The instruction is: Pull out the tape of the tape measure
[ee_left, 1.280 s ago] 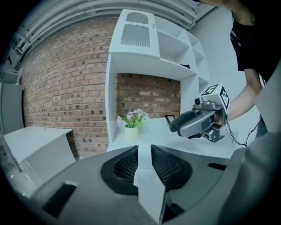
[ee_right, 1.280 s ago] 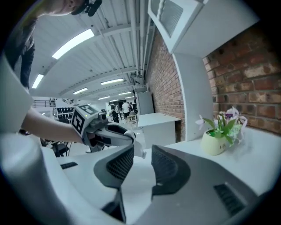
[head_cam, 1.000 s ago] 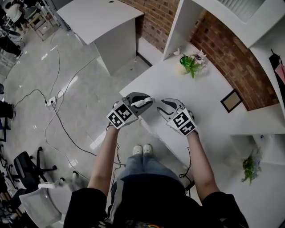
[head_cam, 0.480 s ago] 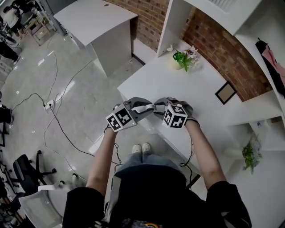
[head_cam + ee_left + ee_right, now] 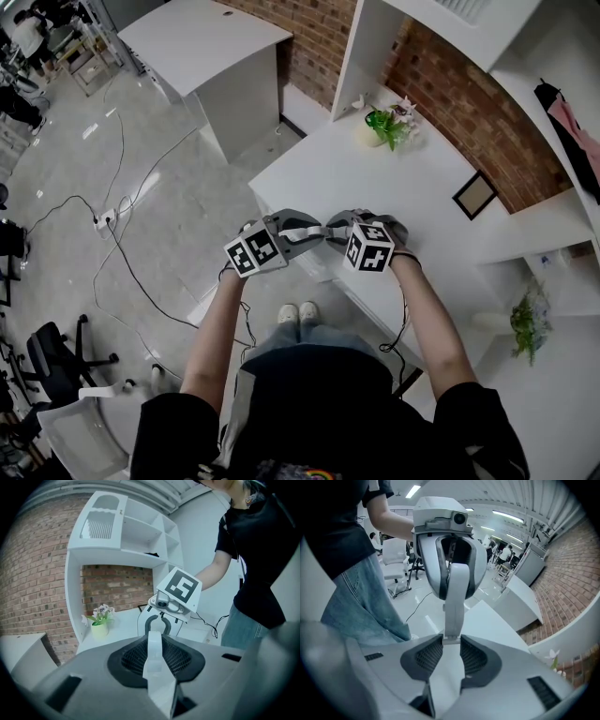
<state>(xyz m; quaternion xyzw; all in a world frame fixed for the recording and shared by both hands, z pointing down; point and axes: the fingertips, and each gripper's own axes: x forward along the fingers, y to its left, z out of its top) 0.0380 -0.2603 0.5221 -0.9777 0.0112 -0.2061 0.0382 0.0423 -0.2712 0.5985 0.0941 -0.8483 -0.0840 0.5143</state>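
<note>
Both grippers are held nose to nose above the white table's near corner [image 5: 281, 192]. My left gripper [image 5: 302, 230] is shut on a white tape measure [image 5: 298, 225]. A short white strip of tape [image 5: 153, 656] runs from it toward the right gripper's open mouth [image 5: 158, 623]. In the right gripper view the tape [image 5: 454, 602] comes out of the left gripper [image 5: 451, 569]. Its end tab sits just inside my right gripper [image 5: 451, 641]. The right jaws are closing, their pads [image 5: 429, 656] drawn in beside the tape's edges, and no firm squeeze shows.
The table carries a small potted plant [image 5: 389, 127] and a picture frame [image 5: 473, 195], under a white shelf unit [image 5: 375, 37] on a brick wall. Another white desk [image 5: 211, 42] stands beyond. Cables [image 5: 122, 244] and an office chair [image 5: 56, 361] are on the floor at left.
A second ago the two grippers stood apart. The right gripper has swung left to meet the left one, and the tape's end now lies between its jaws.
</note>
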